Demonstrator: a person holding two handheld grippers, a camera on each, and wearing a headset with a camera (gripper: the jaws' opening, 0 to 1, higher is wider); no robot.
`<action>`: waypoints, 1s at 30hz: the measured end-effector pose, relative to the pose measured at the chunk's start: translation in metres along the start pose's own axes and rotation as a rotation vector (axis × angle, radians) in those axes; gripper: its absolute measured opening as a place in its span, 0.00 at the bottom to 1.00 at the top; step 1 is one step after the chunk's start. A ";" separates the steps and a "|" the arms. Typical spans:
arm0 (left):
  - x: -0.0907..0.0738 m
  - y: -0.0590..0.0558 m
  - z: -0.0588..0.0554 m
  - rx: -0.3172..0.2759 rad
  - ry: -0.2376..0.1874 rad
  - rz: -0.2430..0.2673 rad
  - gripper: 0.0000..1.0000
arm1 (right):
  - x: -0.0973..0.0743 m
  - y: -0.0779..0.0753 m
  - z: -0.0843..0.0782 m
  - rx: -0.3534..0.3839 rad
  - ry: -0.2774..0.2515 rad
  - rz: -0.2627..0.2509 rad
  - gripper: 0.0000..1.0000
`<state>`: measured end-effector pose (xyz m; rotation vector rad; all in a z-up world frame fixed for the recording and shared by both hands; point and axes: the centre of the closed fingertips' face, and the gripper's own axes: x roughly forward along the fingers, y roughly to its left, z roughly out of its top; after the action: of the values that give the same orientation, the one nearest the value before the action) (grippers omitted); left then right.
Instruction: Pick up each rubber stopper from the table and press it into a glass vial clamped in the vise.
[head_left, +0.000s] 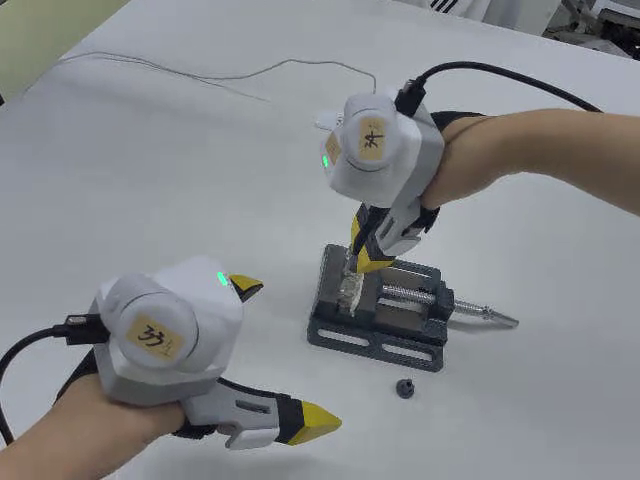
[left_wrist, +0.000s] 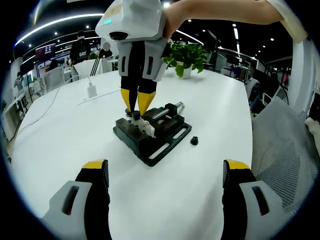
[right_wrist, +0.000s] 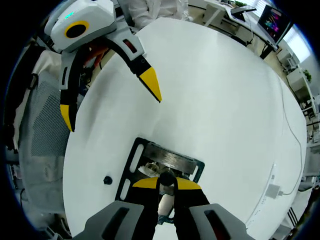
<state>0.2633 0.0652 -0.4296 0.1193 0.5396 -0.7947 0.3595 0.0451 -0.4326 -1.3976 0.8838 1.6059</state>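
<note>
The white table (head_left: 200, 180) is seen carrying the black vise (head_left: 385, 325). The left claw (head_left: 285, 355) is held spread wide, near the vise. The right claw (right_wrist: 166, 183) is pinched on a dark stopper (right_wrist: 167, 177), directly over the clamped vial (head_left: 350, 292). A second stopper (head_left: 405, 388) is noted on the table, just beside the vise.

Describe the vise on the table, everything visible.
The dark metal bench vise sits flat on the white table, its silver screw and handle pointing right in the head view. Its jaws clamp a clear glass vial. The right gripper hangs just above, shut on a black rubber stopper at the vial's mouth.
</note>
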 end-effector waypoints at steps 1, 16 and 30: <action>0.000 0.000 0.000 0.000 0.000 0.001 0.94 | 0.000 0.000 0.000 0.003 0.000 -0.001 0.06; 0.006 -0.004 -0.003 -0.014 -0.003 -0.005 0.93 | 0.000 0.005 0.000 0.223 0.030 0.004 0.05; 0.004 0.000 -0.004 -0.019 -0.001 0.010 0.93 | -0.002 0.007 0.001 0.110 0.025 0.000 0.07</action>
<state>0.2641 0.0637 -0.4356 0.1035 0.5448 -0.7798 0.3524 0.0428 -0.4310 -1.3436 0.9725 1.5193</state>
